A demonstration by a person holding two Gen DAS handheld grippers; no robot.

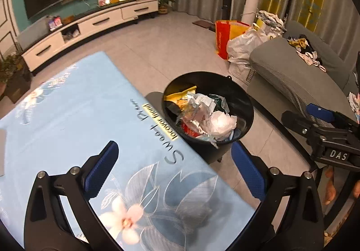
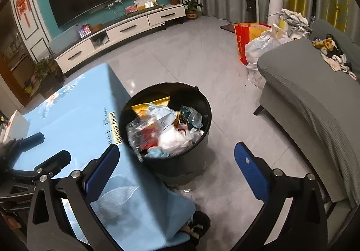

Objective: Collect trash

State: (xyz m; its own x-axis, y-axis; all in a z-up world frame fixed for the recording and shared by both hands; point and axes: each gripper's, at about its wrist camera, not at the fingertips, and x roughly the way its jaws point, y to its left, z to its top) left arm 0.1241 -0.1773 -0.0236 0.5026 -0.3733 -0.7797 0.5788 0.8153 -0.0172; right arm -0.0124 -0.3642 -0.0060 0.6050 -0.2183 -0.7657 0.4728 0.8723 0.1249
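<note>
A black round trash bin (image 1: 244,102) stands on the floor beside the table, holding crumpled wrappers, plastic and white paper (image 1: 221,122). It also shows in the right wrist view (image 2: 204,120), with the same trash (image 2: 171,138) inside. My left gripper (image 1: 174,169) is open and empty above the table's near corner, left of the bin. My right gripper (image 2: 176,169) is open and empty, hovering just short of the bin. The right gripper also shows at the right edge of the left wrist view (image 1: 324,122). The left gripper shows at the left edge of the right wrist view (image 2: 33,149).
A table with a light blue flowered cloth (image 1: 67,116) fills the left. A grey sofa (image 1: 299,80) with clothes stands at the right. Bags (image 1: 238,41) sit on the floor beyond it. A white TV cabinet (image 1: 90,26) runs along the far wall.
</note>
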